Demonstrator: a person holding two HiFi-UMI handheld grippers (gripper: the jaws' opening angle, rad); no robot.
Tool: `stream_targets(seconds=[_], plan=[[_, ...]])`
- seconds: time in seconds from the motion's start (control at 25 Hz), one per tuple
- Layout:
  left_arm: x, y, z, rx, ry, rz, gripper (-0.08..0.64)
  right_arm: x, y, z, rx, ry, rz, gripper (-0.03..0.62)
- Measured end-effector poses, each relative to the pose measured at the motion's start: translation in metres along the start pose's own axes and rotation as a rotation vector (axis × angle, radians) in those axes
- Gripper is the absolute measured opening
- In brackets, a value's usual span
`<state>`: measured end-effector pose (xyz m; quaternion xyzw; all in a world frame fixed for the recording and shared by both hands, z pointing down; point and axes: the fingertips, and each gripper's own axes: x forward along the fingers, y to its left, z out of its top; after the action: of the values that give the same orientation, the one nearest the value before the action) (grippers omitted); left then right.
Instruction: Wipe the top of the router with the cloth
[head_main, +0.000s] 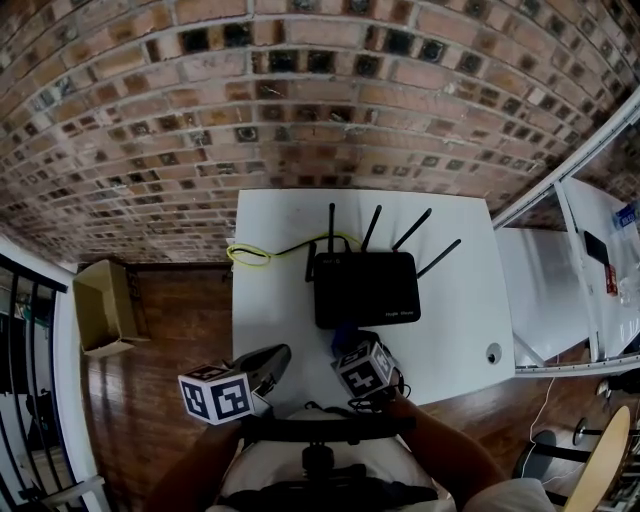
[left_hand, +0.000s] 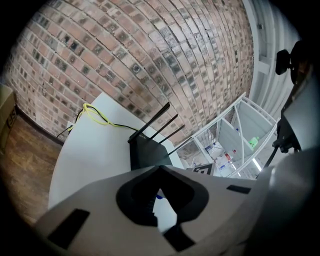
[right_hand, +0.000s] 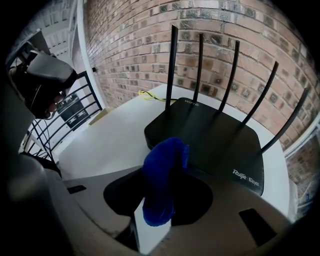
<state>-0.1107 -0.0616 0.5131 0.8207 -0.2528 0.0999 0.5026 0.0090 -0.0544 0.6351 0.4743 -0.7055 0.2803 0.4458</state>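
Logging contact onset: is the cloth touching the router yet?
Cannot tell. Right gripper view: cloth, clamped in the right gripper, overlaps the router at its near edge; no gap or contact shows plainly.

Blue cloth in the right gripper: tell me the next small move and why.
Probably ease the right gripper forward and down so the blue cloth presses flat on the router top, ready to sweep toward the antennas. The jaws are clamped on the cloth, which hangs at the router's near edge, and the black top beyond it lies bare.
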Motion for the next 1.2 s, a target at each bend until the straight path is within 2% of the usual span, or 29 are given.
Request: stream_targets(seconds=[0.28, 0.52, 0.64, 0.88, 1.0, 1.2], plan=[[-0.003, 0.002, -0.001, 0.001, 0.005, -0.005, 0.025, 0.002, 0.014, 0.006, -0.008, -0.012, 0.019, 0.128], [-0.008, 0.006, 0.001, -0.002, 0.006, -0.006, 0.025, 0.002, 0.016, 0.011, 0.085, -0.005, 0.021, 0.128], [-0.009, 0.008, 0.003, -0.002, 0.008, -0.009, 0.025, 0.003, 0.017, 0.012, 0.095, -0.001, 0.013, 0.128], [-0.011, 0.011, 0.005, 0.004, 0.016, -0.021, 0.025, 0.004, 0.033, 0.024, 0.111, -0.034, 0.055, 0.128], [-0.014, 0.014, 0.006, 0.001, 0.020, -0.021, 0.025, 0.002, 0.040, 0.032, 0.194, -0.054, 0.081, 0.127], [-0.021, 0.019, 0.003, -0.002, 0.041, -0.019, 0.025, 0.015, 0.049, 0.036, 0.446, -0.047, 0.150, 0.127]])
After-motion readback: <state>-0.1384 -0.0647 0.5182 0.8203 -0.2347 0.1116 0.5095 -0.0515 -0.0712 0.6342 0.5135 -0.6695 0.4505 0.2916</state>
